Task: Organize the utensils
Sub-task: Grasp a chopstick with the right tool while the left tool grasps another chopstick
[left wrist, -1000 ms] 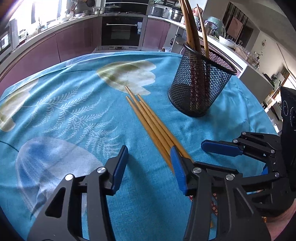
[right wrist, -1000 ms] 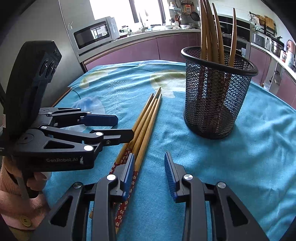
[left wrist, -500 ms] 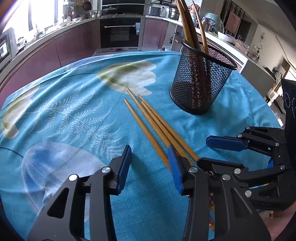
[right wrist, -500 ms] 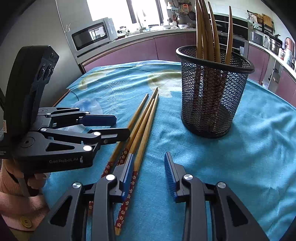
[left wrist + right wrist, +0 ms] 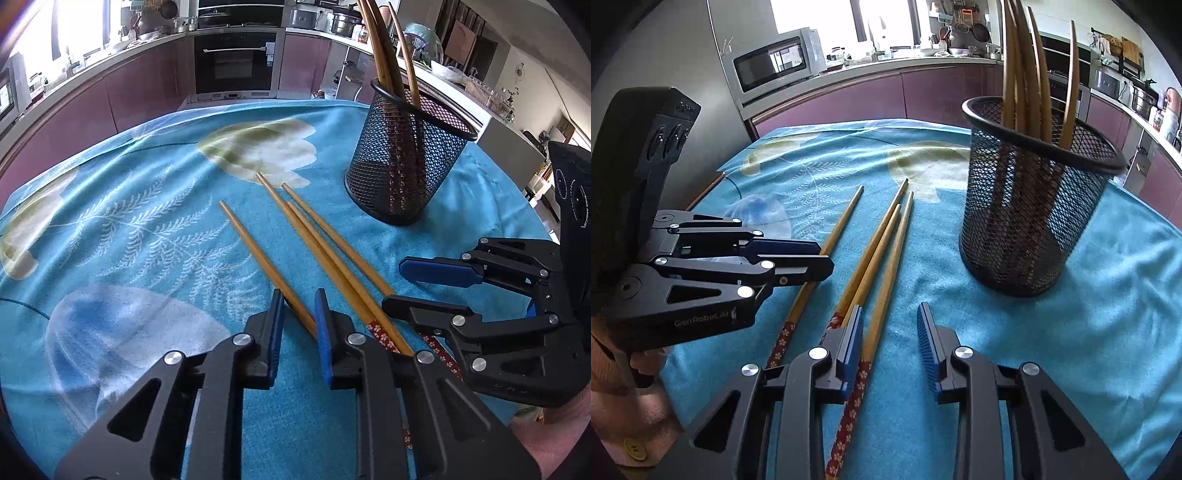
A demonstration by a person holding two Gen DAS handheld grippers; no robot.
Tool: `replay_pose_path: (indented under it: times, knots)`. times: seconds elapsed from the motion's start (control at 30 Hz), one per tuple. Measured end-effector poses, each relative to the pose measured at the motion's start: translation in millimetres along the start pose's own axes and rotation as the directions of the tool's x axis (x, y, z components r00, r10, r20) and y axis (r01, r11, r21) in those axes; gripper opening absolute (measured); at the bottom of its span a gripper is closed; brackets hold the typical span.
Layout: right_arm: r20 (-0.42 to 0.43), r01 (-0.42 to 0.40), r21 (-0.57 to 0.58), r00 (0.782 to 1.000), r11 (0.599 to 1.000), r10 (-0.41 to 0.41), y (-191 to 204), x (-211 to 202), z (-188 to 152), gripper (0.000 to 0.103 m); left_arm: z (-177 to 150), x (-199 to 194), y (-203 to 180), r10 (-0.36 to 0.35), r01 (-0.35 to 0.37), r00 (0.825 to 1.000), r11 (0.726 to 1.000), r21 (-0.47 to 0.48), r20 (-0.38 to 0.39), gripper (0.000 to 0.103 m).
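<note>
So the mesh holder is standing upright on the blue tablecloth, already with a handful of chopsticks poking out of it. Four more are lying flat on the cloth just beside the holder, on its near-left side, tips pointing away from the camera.

One of them, the lone chopstick, sits a bit apart from the holder, farther out than the other three, which are bunched together. The left gripper is closing on that lone one right now: the stick runs between the blue pads, which look nearly pinched onto it, though I can't tell if they've got full contact yet. The right gripper is narrowing too, partly open, with one stick of the bunch lying in its gap against the left pad but not pinched.

Handling-wise: these are light, stiff, smooth wooden sticks, so I'd guess they roll and twist easily in a pinch. Grabbing near the thicker patterned end, where the left one is going, seems smart. Thin against cloth though, so slipping out is the risk.
</note>
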State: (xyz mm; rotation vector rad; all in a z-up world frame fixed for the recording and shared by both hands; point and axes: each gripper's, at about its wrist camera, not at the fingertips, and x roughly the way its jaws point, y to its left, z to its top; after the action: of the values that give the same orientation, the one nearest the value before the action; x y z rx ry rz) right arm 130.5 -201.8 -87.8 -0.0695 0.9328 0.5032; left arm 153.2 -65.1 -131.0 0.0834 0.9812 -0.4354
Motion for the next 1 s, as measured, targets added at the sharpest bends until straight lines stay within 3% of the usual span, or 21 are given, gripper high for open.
replay_pose_path:
  times: [0.2,0.4,0.53,1.0]
  knots:
    - [-0.005,0.001,0.017,1.000,1.000,-0.001,-6,6,8,0.013,0,-4,2,-0.006,0.006,1.000,1.000,0.004,-0.001,0.014]
    - [-0.014,0.005,0.026,1.000,1.000,-0.004,-8,10,12,0.013,5,-1,7,0.032,-0.032,0.999,0.999,-0.008,-0.011,0.022]
    - [-0.011,0.009,0.031,1.000,0.999,-0.009,-8,13,16,0.013,8,4,8,0.039,-0.039,0.999,0.999,-0.009,-0.021,0.022]
    - [0.022,-0.025,0.090,0.999,0.996,0.023,-21,4,14,0.006,9,3,3,0.059,-0.059,0.998,0.997,-0.055,0.001,0.008]
